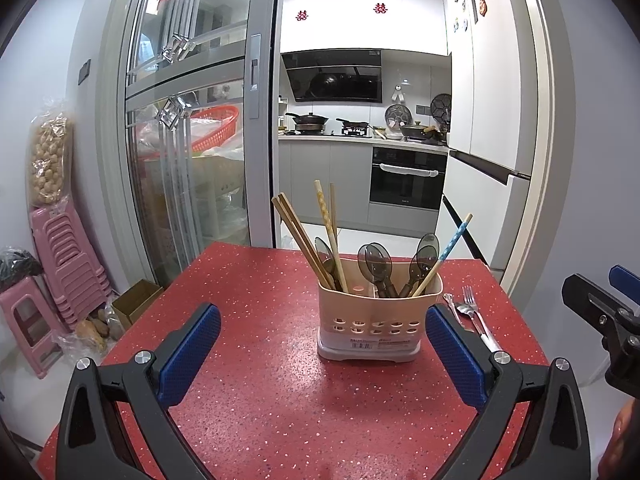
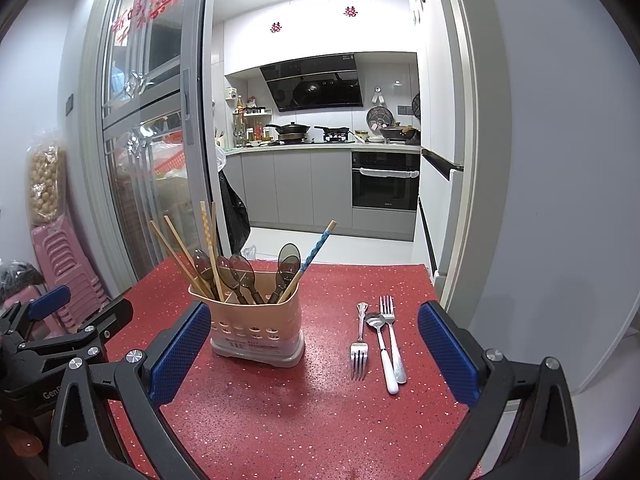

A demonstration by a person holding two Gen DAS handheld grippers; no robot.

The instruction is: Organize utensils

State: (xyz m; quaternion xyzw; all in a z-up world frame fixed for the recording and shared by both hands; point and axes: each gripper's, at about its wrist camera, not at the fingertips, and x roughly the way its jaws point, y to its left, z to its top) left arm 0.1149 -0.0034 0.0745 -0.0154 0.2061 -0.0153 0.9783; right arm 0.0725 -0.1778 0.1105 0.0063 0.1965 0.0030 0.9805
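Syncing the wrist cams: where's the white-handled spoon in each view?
Left wrist: white-handled spoon at right of centre, mostly hidden behind the left hand-held gripper's right finger, right of the utensil caddy.
Right wrist: white-handled spoon at lower right of centre, lying between two forks.
Shared landmark: the caddy, left of the spoon in both.

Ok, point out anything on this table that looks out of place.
Three pieces lie loose on the red table, right of the utensil holder: two forks pointing opposite ways and a white-handled spoon. A blue-tipped chopstick leans among the dark spoons, apart from the other chopsticks.
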